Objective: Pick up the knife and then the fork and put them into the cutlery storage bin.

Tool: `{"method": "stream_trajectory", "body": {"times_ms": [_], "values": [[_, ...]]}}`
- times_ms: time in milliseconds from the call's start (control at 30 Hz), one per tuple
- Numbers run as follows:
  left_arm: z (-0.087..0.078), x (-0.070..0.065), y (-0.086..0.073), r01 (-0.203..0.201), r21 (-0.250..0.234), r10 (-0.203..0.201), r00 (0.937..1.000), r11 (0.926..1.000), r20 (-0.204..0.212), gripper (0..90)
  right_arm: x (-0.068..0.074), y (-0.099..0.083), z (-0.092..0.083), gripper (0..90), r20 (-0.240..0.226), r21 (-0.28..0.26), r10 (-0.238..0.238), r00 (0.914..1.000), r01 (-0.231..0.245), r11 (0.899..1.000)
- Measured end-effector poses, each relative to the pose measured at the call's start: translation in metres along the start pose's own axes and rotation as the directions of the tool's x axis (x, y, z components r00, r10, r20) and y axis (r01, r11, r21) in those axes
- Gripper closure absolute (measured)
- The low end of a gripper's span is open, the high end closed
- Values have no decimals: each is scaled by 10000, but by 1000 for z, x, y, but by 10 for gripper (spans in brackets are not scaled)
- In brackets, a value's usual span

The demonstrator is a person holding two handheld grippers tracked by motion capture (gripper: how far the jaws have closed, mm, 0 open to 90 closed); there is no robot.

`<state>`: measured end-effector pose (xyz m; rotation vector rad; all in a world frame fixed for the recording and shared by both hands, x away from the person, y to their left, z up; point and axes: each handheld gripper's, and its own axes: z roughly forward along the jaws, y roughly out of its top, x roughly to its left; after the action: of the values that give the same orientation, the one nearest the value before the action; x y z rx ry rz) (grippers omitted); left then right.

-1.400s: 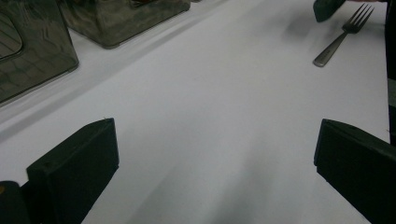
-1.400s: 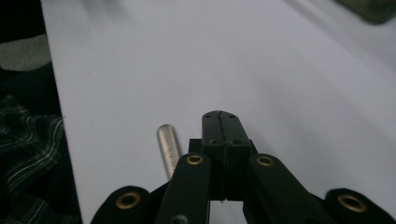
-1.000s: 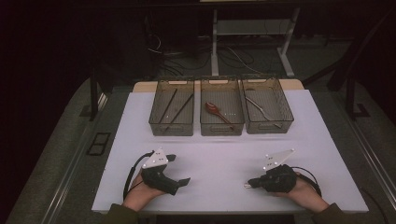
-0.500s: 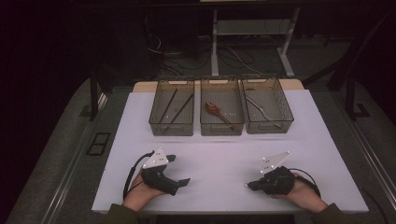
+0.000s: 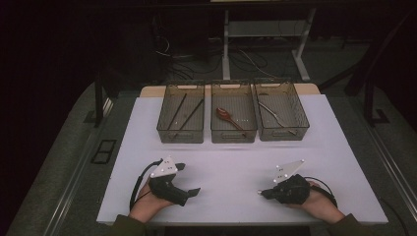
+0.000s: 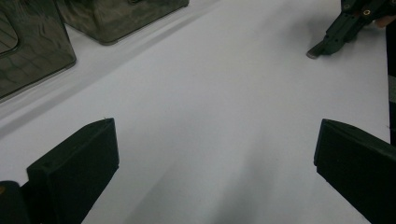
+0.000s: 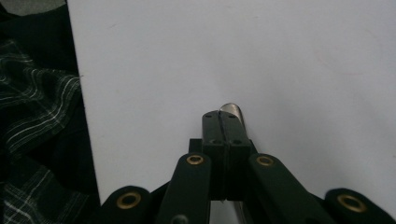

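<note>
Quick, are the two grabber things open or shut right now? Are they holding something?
Left gripper: open, jaws wide apart, nothing between them.
Right gripper: shut, jaws pressed together, nothing clearly held.

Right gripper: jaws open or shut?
Shut. In the right gripper view, the right gripper has both jaws pressed together over the white table.

No text, label, brand, number or sign can be read anywhere: not on the white desk (image 5: 236, 162), not on the smoky translucent plastic bins (image 5: 181, 132), not on either black gripper.
</note>
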<state>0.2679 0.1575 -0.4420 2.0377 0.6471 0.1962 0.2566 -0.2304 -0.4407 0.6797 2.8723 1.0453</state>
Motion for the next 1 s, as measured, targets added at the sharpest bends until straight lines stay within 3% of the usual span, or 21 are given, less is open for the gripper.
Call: {"method": "stream_trajectory", "body": {"times_ms": [667, 1000], "values": [[1, -1, 0, 16, 3, -16, 10000, 10000, 32, 0, -27, 0, -2, 890, 1116, -388, 632, 9917, -592, 9975], [1, -1, 0, 3, -1, -3, 10000, 10000, 32, 0, -50, -1, -6, 890, 1918, -519, 1210, 9739, -1131, 9922]]}}
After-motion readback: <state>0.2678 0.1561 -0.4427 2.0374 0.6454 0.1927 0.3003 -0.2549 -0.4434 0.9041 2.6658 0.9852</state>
